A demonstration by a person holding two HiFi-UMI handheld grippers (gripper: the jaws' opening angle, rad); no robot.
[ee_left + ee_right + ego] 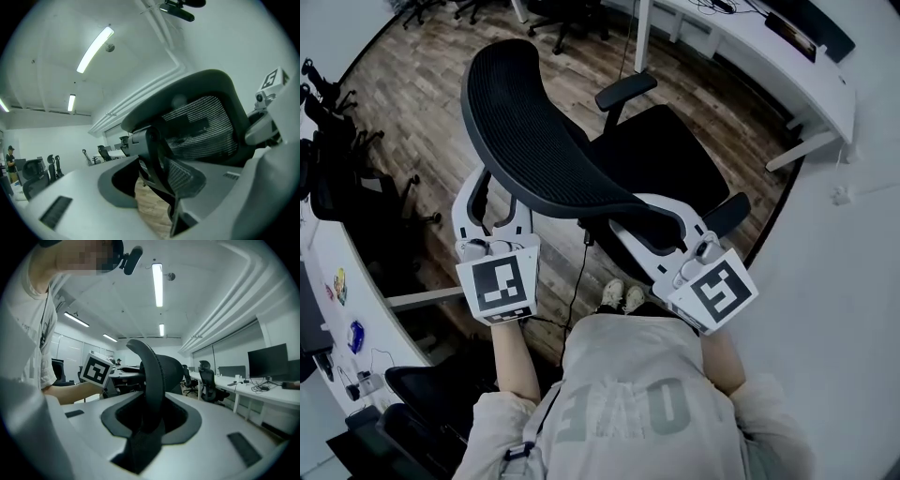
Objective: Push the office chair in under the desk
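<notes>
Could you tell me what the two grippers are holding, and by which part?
Both hold the chair by its backrest: the left gripper clamps its left edge, the right gripper its right edge.

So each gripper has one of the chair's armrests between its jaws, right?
Not quite. The head view shows the left gripper and the right gripper each with a side edge of the chair's backrest between its jaws, not an armrest.
</notes>
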